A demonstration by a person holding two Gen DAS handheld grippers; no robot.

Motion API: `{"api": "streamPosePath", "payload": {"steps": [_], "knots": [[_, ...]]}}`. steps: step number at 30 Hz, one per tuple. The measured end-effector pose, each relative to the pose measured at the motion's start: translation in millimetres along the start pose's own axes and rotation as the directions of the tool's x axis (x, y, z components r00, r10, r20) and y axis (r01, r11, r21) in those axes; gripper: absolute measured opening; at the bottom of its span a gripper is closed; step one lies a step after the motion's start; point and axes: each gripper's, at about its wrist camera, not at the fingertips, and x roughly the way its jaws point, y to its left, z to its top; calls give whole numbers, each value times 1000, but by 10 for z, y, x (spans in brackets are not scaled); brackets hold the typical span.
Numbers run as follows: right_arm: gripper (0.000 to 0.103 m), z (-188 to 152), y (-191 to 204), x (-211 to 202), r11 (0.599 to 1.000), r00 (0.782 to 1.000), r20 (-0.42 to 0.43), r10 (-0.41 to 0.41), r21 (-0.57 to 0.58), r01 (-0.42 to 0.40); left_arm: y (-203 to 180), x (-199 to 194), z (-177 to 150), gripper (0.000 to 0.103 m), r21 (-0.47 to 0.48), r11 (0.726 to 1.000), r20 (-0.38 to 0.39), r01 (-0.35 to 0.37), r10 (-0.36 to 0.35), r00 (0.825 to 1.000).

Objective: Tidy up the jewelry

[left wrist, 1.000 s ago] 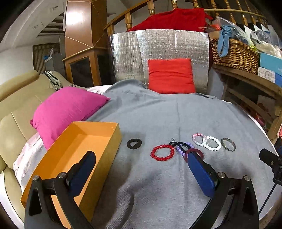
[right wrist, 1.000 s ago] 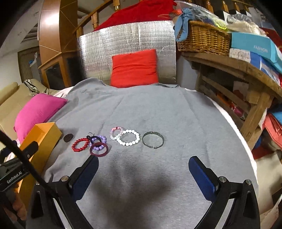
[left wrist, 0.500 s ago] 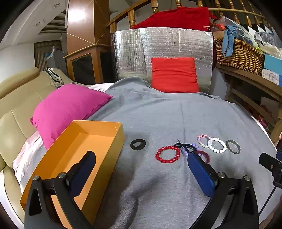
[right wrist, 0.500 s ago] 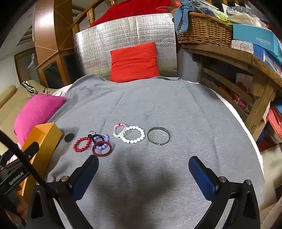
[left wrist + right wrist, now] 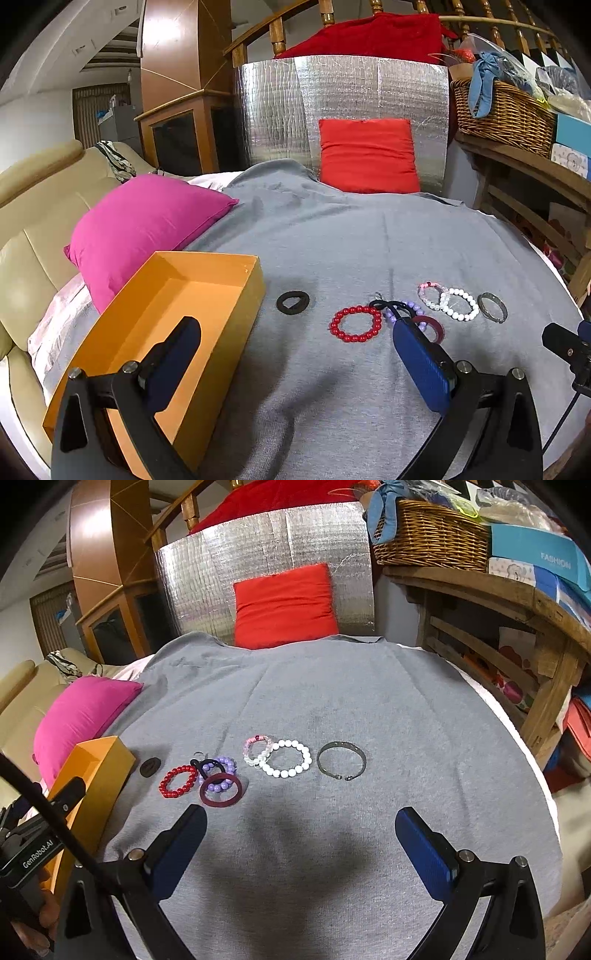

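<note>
Several bracelets lie in a row on the grey cloth (image 5: 351,701): a red bead bracelet (image 5: 355,324) (image 5: 178,781), a purple bead bracelet (image 5: 218,771) under a maroon ring (image 5: 221,791), a pink-and-clear bracelet (image 5: 257,749), a white bead bracelet (image 5: 285,758) and a grey metal bangle (image 5: 341,761) (image 5: 492,307). A black ring (image 5: 293,302) lies beside the open orange box (image 5: 159,332). My left gripper (image 5: 295,339) is open and empty, above the box's near side and the cloth. My right gripper (image 5: 301,830) is open and empty, just short of the bracelets.
A pink pillow (image 5: 144,225) lies left behind the box, on a beige sofa (image 5: 26,229). A red cushion (image 5: 369,155) leans on a silver foil panel at the back. A wooden shelf with a wicker basket (image 5: 428,535) and boxes stands right.
Both grippers have tilted and drifted slightly; the bracelets now sit a little lower and closer in both views. Nothing was taken hold of or moved on the cloth.
</note>
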Motion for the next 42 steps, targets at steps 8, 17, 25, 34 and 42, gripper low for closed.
{"api": "streamPosePath", "payload": {"steps": [8, 17, 25, 34, 42], "knots": [[103, 4, -61, 6, 1000, 1000, -5, -4, 17, 4, -23, 22, -6, 103, 10, 1000, -8, -2, 2, 1000], [103, 29, -164, 21, 999, 1000, -15, -5, 47, 6, -41, 44, -15, 103, 18, 1000, -14, -2, 2, 1000], [103, 82, -282, 39, 997, 1000, -14, -25, 68, 25, -28, 99, -17, 103, 16, 1000, -31, 9, -8, 999], [97, 305, -616, 439, 990, 995, -75, -69, 116, 77, 115, 468, -68, 103, -28, 999, -151, 43, -47, 987], [91, 350, -578, 1007, 997, 981, -187, -50, 53, 61, 85, 604, -93, 103, -21, 997, -182, 69, -72, 981]]}}
